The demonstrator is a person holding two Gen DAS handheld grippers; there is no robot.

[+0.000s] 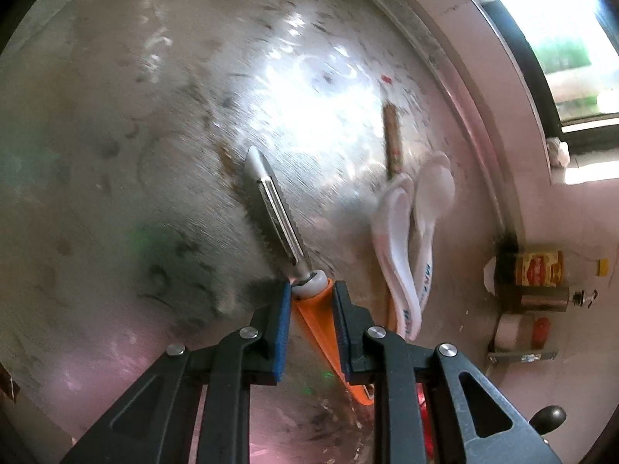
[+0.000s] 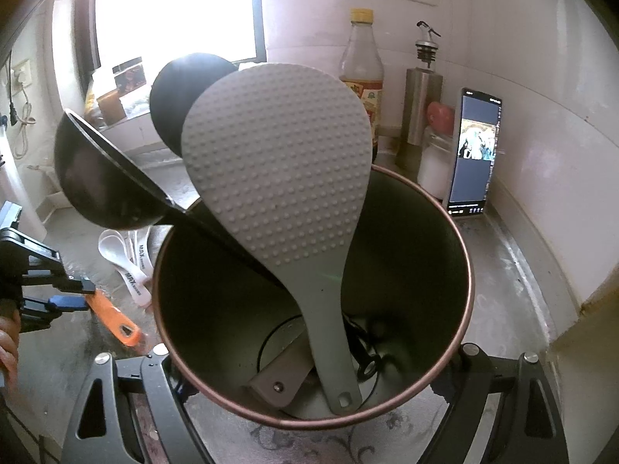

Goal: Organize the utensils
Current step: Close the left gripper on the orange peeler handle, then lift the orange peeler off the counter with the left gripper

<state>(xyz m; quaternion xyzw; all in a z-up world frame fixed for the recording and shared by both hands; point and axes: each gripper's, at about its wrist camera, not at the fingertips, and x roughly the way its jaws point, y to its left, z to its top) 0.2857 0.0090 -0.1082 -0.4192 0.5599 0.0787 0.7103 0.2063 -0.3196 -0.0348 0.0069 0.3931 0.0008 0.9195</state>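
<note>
1. Peeler (image 1: 276, 208) with a toothed steel blade, white collar and orange handle lies on the scratched steel counter (image 1: 135, 135), blade pointing toward 11 o'clock in the left wrist view.
2. Left gripper (image 1: 311, 290) has its blue-padded jaws clenched on the orange handle just behind the white collar; in the right wrist view the same tool (image 2: 71, 295) sits at 9 o'clock, with part of a person's hand (image 2: 7, 342) behind it.
3. White plastic spoons (image 1: 410, 228), nested and printed with blue lettering, lie just beside the peeler at 3 o'clock of it; a thin brown stick (image 1: 392, 139) rests at 12 o'clock of the spoons.
4. Utensil holder (image 2: 460, 255), a dark cylinder with a copper-coloured rim, fills the right wrist view, and the right gripper (image 2: 313, 421) grasps its body between widely spread jaws.
5. Inside the holder stand a grey dimpled rice paddle (image 2: 278, 162), a black ladle (image 2: 96, 178) leaning out toward 10 o'clock, a second black rounded utensil (image 2: 178, 85) behind the paddle, and a brown handle (image 2: 278, 382) on the bottom.
6. Beyond the holder, toward 1 o'clock, stand a yellow-capped bottle (image 2: 361, 58), a steel oil dispenser (image 2: 423, 92) and a phone (image 2: 474, 154) propped against the tiled wall.
</note>
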